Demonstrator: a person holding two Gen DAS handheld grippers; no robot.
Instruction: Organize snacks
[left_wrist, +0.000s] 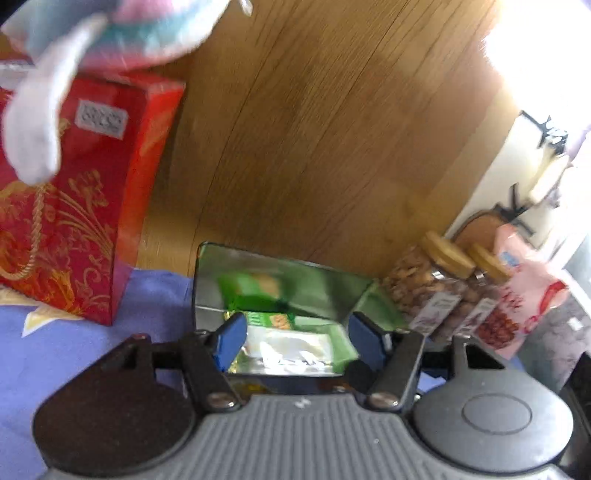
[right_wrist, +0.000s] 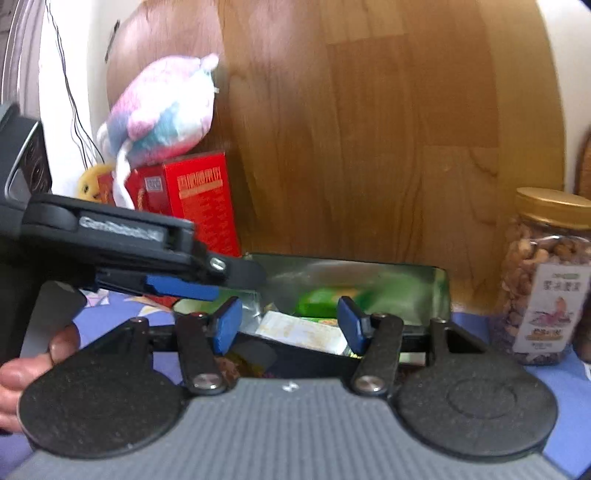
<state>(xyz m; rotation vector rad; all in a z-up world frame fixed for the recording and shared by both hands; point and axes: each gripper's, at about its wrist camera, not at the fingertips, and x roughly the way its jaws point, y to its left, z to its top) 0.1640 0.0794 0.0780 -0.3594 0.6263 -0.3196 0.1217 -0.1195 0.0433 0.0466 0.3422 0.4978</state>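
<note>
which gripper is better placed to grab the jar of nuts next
Probably the right. In its own view the nut jar stands upright just right of the open tin, clear of the open right gripper. The left gripper, also open and empty, sits at the tin's far side.

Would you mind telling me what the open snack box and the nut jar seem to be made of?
Snack box: probably tin-plated metal; its shiny inner walls mirror the green packets. Nut jar: clear plastic or glass, since the nuts show through; the gold lid looks like plastic or metal.
</note>
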